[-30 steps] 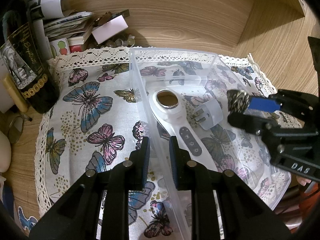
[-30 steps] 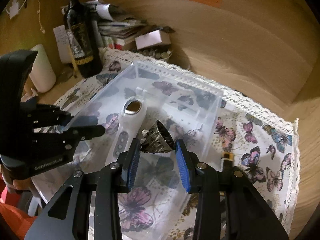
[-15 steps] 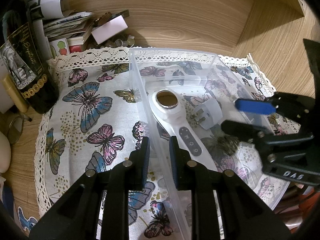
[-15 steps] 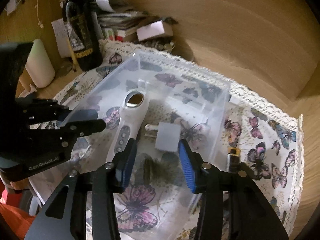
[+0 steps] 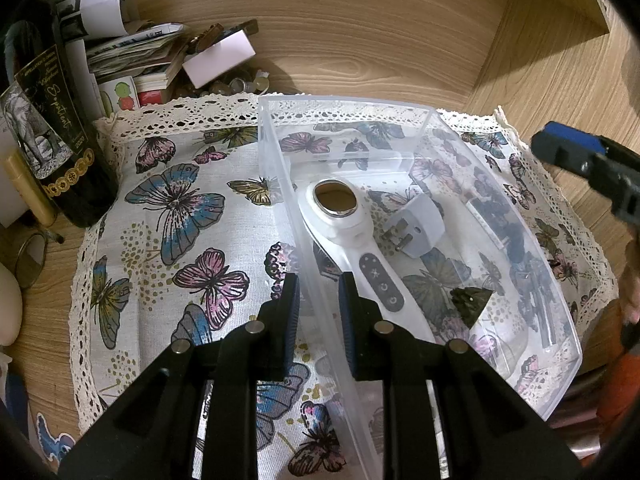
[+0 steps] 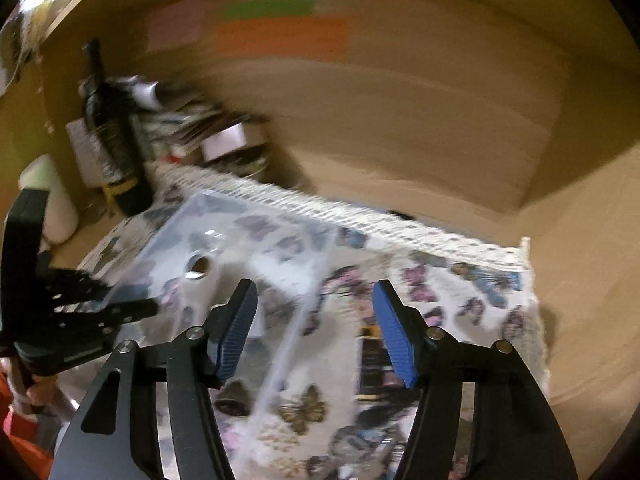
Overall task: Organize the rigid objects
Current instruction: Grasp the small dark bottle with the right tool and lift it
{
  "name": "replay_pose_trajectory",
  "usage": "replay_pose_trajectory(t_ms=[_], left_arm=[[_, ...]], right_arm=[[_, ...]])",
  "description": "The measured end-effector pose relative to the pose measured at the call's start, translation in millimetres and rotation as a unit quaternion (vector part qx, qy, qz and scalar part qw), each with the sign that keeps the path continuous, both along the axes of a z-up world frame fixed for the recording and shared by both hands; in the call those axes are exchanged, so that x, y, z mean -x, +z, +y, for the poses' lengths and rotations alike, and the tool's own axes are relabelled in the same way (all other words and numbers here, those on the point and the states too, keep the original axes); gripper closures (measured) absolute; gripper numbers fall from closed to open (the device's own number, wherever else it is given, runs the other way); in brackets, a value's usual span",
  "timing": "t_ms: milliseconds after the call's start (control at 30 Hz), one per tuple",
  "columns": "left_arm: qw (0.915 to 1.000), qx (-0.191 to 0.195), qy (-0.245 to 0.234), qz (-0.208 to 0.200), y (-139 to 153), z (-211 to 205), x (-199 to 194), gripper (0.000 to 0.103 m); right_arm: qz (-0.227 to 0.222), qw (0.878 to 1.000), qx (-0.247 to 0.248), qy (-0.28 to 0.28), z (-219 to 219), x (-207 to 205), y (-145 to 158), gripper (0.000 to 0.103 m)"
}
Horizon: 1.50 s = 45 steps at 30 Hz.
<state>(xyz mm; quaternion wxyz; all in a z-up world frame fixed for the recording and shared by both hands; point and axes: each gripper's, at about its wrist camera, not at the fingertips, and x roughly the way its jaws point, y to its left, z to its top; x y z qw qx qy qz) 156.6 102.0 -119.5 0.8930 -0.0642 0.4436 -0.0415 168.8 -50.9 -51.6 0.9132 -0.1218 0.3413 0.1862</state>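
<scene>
A clear plastic bin (image 5: pixel 424 114) sits on a butterfly cloth. Inside lie a white handheld device (image 5: pixel 352 236), a grey plug adapter (image 5: pixel 420 226) and a dark metal cone (image 5: pixel 470 300). My left gripper (image 5: pixel 318 312) is shut on the bin's near left wall. My right gripper (image 6: pixel 314 330) is open and empty, raised above the bin's right side; the right wrist view is blurred. One blue pad of it (image 5: pixel 568 144) shows at the right edge of the left wrist view. A dark object (image 6: pixel 374 354) lies on the cloth right of the bin.
A wine bottle (image 5: pixel 52 132) stands at the back left, next to stacked papers and a white box (image 5: pixel 218 58). The butterfly cloth (image 5: pixel 180 216) covers the wooden desk. A wooden wall (image 5: pixel 360 28) closes the back and right side.
My right gripper opened and let the metal cone go into the bin, then rose and swung right. The cone now lies on the bin floor. My left gripper kept its hold.
</scene>
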Motion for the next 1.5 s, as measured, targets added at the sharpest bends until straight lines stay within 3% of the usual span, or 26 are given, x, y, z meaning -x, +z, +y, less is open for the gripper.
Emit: replay_pose_trajectory(t_ms=[200,400,467,533,767,1500], left_arm=[[1.0,-0.001,-0.001,0.0,0,0,0,0.084],[1.0,0.0,-0.001,0.0,0,0,0,0.084],[1.0,0.0,0.0,0.001,0,0,0,0.084],[1.0,0.0,0.0,0.001,0,0,0,0.084],[1.0,-0.002,-0.001,0.001,-1,0,0,0.084],[1.0,-0.002,0.0,0.001,-1,2,1,0.084]], right_arm=[[0.02,0.998,-0.006,-0.057,-35,-15,-15,0.046],[0.082,0.993,-0.016,-0.079,-53,-30,-50,0.046],[0.099,0.992,-0.019,-0.077,-54,-32,-61,0.051],[0.116,0.991,-0.019,-0.071,-52,-33,-71,0.063],[0.141,0.989,-0.002,-0.045,-38,-32,-93,0.084],[0.131,0.99,0.017,-0.055,-30,-48,-102,0.081]])
